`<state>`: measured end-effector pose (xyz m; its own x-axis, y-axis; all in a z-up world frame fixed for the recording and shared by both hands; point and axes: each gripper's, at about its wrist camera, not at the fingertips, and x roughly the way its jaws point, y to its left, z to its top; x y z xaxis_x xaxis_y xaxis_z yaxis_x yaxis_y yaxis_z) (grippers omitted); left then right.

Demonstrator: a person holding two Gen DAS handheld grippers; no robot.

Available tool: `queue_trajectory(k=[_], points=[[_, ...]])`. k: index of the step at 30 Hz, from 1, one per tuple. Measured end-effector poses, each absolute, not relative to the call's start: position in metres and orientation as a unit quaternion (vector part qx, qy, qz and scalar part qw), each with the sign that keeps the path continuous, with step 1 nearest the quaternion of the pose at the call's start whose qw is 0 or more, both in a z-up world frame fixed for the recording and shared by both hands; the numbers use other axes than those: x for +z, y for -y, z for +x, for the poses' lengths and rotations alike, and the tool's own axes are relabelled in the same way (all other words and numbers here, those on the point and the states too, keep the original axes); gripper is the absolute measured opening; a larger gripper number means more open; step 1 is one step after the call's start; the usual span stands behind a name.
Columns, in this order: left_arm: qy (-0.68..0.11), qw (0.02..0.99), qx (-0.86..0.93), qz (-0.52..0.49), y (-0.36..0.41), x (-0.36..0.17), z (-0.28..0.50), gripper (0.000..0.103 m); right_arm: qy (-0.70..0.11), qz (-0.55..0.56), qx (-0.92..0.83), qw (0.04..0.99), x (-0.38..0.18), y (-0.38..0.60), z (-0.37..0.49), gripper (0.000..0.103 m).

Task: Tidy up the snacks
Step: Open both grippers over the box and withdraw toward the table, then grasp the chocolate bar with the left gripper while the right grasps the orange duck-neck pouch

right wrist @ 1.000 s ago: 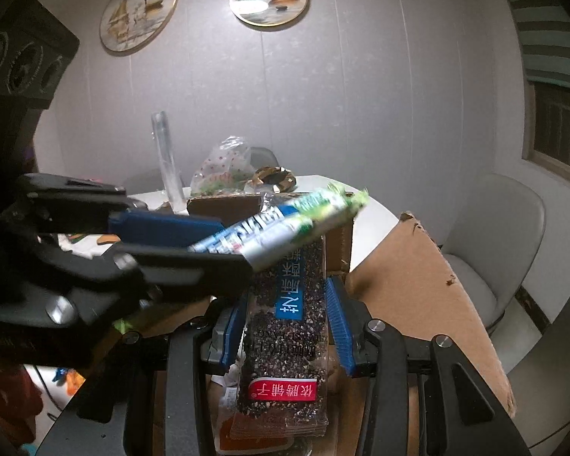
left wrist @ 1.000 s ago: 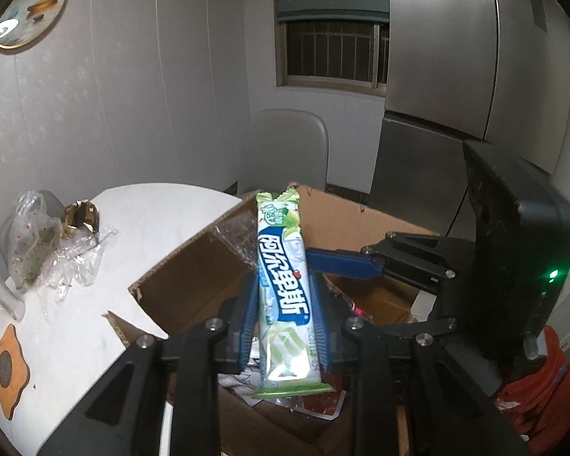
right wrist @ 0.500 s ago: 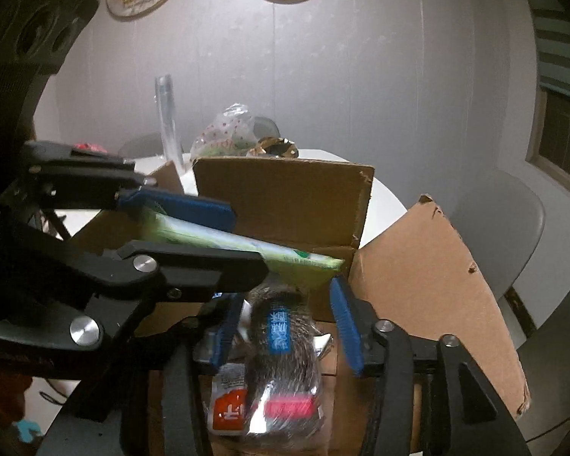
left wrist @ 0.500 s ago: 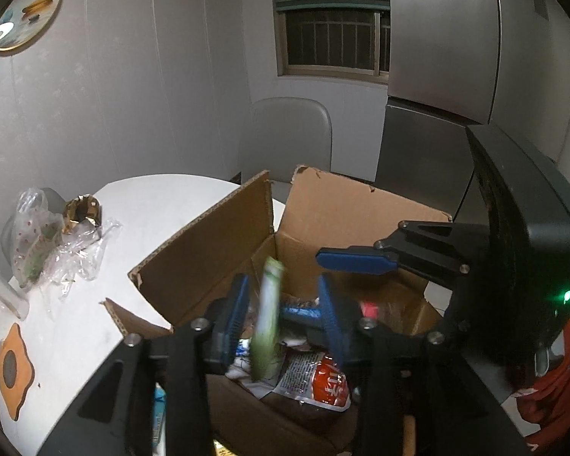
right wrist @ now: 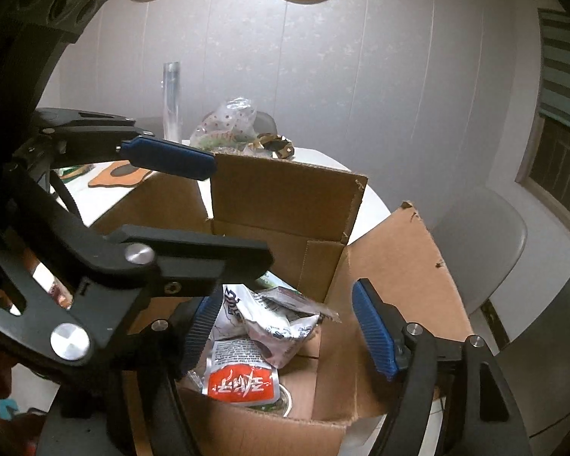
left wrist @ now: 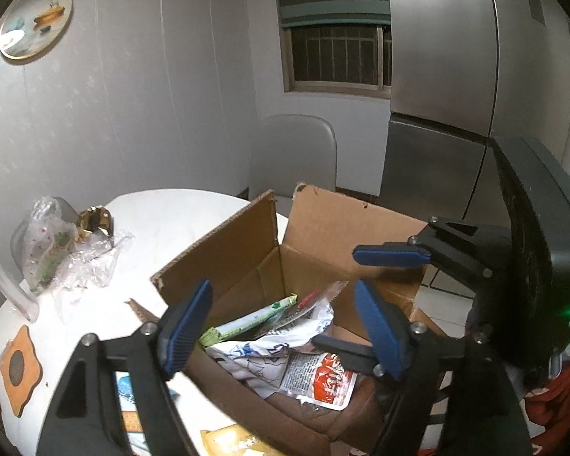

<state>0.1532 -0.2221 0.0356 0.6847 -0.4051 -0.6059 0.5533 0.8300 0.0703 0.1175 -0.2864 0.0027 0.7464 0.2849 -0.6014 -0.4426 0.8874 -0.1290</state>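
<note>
An open cardboard box (left wrist: 323,228) stands at the table's edge, its flaps (right wrist: 285,197) up. Inside lie a green snack bar (left wrist: 250,321), a crumpled white packet (left wrist: 269,347) and a red packet (right wrist: 243,380). Above the box hangs my left gripper (left wrist: 281,326), its jaws opening with nothing between the blue pads. My right gripper (right wrist: 288,326) is over the same box, jaws also opening and nothing held. The two grippers cross each other: one finger (left wrist: 389,256) of the right gripper shows in the left wrist view, and one finger (right wrist: 167,157) of the left shows in the right wrist view.
On the round white table (left wrist: 178,220) sit plastic bags (left wrist: 49,250), a gold object (left wrist: 95,220), a clear tube (right wrist: 171,98) and an orange coaster (left wrist: 19,368). More packets (left wrist: 228,440) lie by the box's near side. A grey chair (left wrist: 292,152) and steel fridge (left wrist: 437,95) stand behind.
The left gripper let go of the green bar and the right let go of the dark seed bar. Both bars dropped into the box, and both pairs of jaws spread apart.
</note>
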Motion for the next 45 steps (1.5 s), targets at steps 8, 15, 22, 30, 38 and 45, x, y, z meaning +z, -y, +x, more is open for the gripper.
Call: queue_trajectory(k=[8, 15, 22, 30, 38, 45], points=[[-0.265, 0.924, -0.256, 0.102, 0.19, 0.06, 0.122, 0.082, -0.268, -0.124, 0.202, 0.934, 0.028, 0.286, 0.089, 0.082], [-0.239, 0.945, -0.207, 0.088, 0.131, 0.079, 0.08, 0.083, -0.211, -0.125, 0.236, 0.94, 0.058, 0.262, 0.042, 0.085], [-0.239, 0.959, -0.141, 0.06, 0.06, 0.067, 0.041, 0.083, -0.193, -0.134, 0.316, 0.919, 0.062, 0.206, 0.004, 0.085], [-0.284, 0.957, -0.059, 0.018, -0.009, 0.002, 0.017, 0.082, -0.24, -0.153, 0.396, 0.873, 0.008, 0.128, -0.002, 0.085], [-0.356, 0.933, -0.043, -0.044, -0.039, -0.079, 0.023, 0.079, -0.323, -0.149, 0.403, 0.843, -0.08, 0.087, 0.017, 0.085], [-0.388, 0.918, -0.041, -0.074, -0.034, -0.126, 0.024, 0.051, -0.324, -0.144, 0.388, 0.851, -0.108, 0.086, 0.015, 0.085]])
